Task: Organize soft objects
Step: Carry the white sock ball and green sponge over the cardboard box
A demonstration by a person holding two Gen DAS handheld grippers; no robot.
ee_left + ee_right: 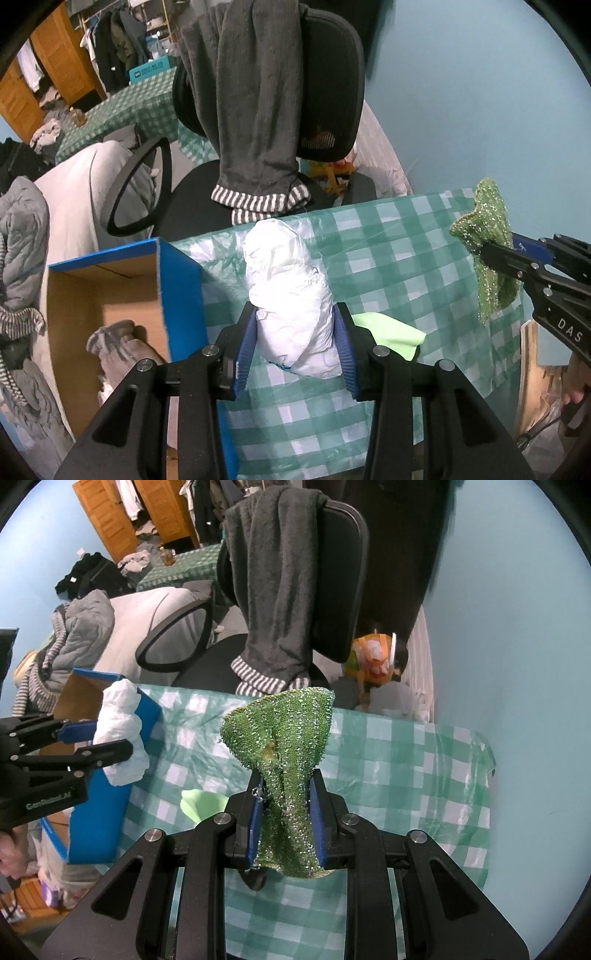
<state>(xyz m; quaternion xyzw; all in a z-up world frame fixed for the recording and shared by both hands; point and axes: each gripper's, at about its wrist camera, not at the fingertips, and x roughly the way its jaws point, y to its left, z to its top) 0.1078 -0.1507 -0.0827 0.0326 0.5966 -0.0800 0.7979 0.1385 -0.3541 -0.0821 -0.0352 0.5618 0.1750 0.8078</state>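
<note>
Left hand-held gripper (297, 345) clamps white bundle (291, 295); right hand-held gripper (286, 823) pinches green cloth (284, 738), lower edge hidden.

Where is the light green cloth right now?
The light green cloth lies flat on the checked table, just right of the left gripper and its white bundle, below the right gripper.

My left gripper (297, 347): black angular frame, ribbed blue pads, silver screws. My right gripper (286, 819): same build, white "DAS" lettering. Bare skin at handles.
</note>
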